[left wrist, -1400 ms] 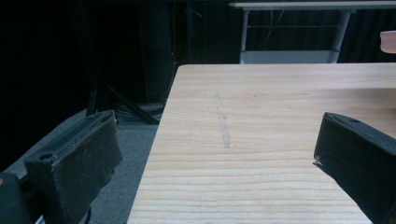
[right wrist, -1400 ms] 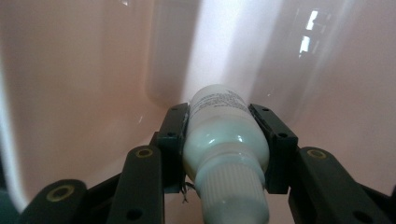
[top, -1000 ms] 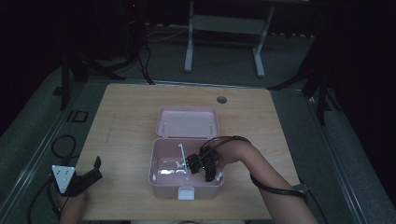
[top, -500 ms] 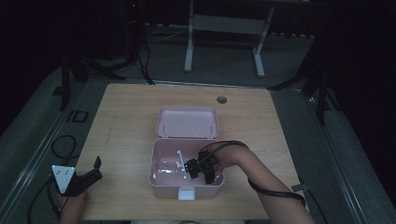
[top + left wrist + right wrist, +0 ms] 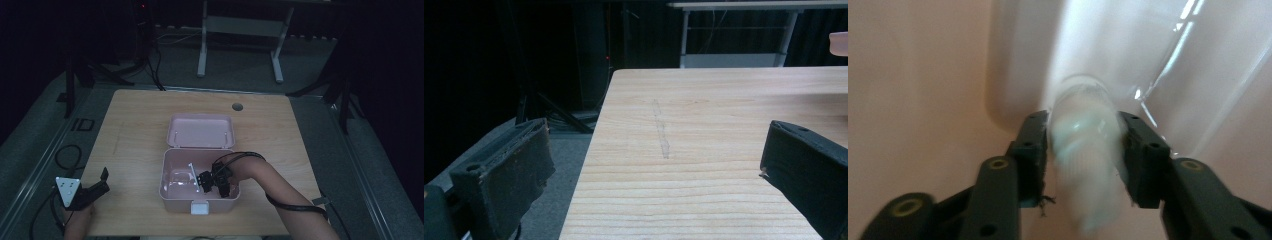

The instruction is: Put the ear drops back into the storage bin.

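An open pink box (image 5: 165,186) stands mid-table, its lid (image 5: 201,131) laid back behind it. My right gripper (image 5: 202,182) reaches down inside the box. In the right gripper view its jaws (image 5: 1083,150) press on both sides of a small clear, whitish bottle-like item (image 5: 1082,131), which lies against the pink box floor (image 5: 913,75). A clear plastic piece (image 5: 181,178) lies in the left part of the box. My left gripper (image 5: 104,180) rests at the table's front left corner; it (image 5: 654,165) is open, with bare wood between its jaws.
The wooden table (image 5: 140,125) has a round cable hole (image 5: 238,106) at the back. A white latch (image 5: 199,207) sits on the box's front. Cables (image 5: 65,155) lie on the floor at left. A desk frame (image 5: 240,30) stands beyond the table.
My right gripper has shifted slightly left and toward the front inside the box. The left gripper has not moved.
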### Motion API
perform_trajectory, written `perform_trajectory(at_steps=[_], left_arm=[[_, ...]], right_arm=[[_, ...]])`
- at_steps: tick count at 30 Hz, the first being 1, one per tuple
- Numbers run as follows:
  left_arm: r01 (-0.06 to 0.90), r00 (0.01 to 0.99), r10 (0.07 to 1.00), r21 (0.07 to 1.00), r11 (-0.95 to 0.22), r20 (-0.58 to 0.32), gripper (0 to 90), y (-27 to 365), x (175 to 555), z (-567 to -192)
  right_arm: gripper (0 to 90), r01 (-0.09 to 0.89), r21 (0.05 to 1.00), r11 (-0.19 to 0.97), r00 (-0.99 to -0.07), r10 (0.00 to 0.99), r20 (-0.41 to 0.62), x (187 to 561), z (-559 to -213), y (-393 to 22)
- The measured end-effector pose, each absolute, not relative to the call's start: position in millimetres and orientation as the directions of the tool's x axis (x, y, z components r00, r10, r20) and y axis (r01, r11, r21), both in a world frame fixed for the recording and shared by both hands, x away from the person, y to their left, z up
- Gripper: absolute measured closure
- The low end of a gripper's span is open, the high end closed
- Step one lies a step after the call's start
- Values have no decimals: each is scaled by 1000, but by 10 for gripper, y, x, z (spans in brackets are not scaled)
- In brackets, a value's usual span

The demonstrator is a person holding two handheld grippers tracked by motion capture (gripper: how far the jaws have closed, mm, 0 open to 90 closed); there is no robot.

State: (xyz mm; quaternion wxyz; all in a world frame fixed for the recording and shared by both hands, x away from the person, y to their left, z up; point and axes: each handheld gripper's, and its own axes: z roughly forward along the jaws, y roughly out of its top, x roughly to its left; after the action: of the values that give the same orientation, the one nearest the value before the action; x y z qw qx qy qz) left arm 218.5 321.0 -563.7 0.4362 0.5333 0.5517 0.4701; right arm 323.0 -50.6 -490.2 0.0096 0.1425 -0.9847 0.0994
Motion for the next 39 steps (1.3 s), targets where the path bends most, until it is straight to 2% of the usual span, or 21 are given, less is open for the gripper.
perform_trajectory(at_steps=[8, 21, 29, 31, 34, 36, 39], left_arm=[[178, -51, 998, 984, -11, 20, 5, 3210, 2186, -5637], [179, -54, 998, 984, -12, 22, 5, 3208, 2187, -5637], [180, -54, 998, 984, -11, 21, 5, 3206, 2190, -5637], [181, -54, 998, 983, -12, 22, 5, 3206, 2190, -5636], [179, -54, 998, 984, -12, 22, 5, 3207, 2187, -5637], [179, -54, 998, 984, -12, 22, 5, 3207, 2187, -5637], [178, -54, 998, 984, -12, 22, 5, 3205, 2188, -5637]], right_arm=[[562, -283, -146, 948, -959, -276, 66, 3239, -4832, -534], [475, -231, -107, 967, -973, -229, 32, 3329, -4521, -573], [304, -159, -49, 986, -987, -159, -4, 3401, -4297, -653], [293, -140, -42, 989, -990, -140, 4, 3415, -4277, -664], [185, -131, -5, 991, -991, -131, 18, 3424, -4195, -733], [173, -114, 44, 993, -993, -115, 34, 3438, -4139, -760], [173, -109, 60, 992, -993, -111, 28, 3444, -4092, -788]])
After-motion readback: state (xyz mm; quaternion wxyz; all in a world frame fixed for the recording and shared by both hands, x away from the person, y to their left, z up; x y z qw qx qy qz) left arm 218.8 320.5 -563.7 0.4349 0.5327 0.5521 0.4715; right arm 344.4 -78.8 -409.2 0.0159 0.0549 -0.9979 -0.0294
